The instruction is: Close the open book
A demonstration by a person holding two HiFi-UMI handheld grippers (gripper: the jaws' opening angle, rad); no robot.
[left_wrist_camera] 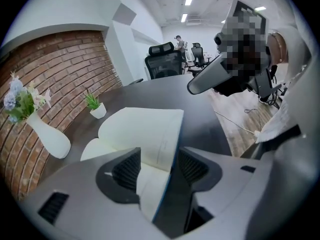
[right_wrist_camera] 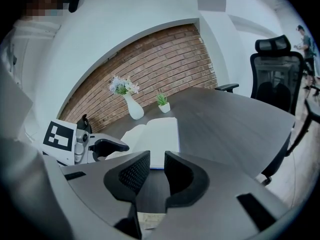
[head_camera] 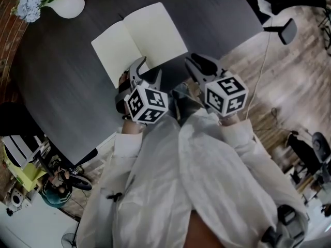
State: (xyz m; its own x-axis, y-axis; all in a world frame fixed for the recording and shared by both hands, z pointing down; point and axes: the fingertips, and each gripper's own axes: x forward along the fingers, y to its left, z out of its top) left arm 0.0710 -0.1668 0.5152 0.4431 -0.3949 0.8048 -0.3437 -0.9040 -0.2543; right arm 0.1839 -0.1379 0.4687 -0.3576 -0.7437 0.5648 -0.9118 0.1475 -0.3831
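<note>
**Left fingers** [left_wrist_camera: 125, 170]: wide apart, with the near edge of the book [left_wrist_camera: 140, 129] between them. White page fills most of the gap. A blue cover edge runs close by one finger; whether either pad touches it cannot be told. The lower part of the book is hidden behind the gripper body.

**Right fingers** [right_wrist_camera: 132, 176]: a narrow gap apart, with nothing between them; only the dark surface [right_wrist_camera: 225, 119] shows through.

**Left gripper** [head_camera: 147, 72]: tipped steeply down over the book's [head_camera: 139, 37] near edge and covering that corner. Its cube [head_camera: 147, 103] hides most of the hand.

**Right gripper** [head_camera: 201, 63]: short of the book, off its near right corner, tilted down less steeply. Its cube [head_camera: 226, 94] hides the hand. White sleeves run back from both.

**Book**: lies open on the surface [head_camera: 62, 76], blank pages up, in front of both grippers. In the right gripper view the book [right_wrist_camera: 160, 136] lies just beyond the fingers, with the left gripper [right_wrist_camera: 107, 145] at its left edge.

**Other items**:
- White vase [head_camera: 70, 5] with flowers at the far left, cut off by the head view's edge.
- Small potted plant [right_wrist_camera: 162, 103] beside the vase [right_wrist_camera: 134, 109].
- Black chair [right_wrist_camera: 275, 76] beyond the surface.
</note>
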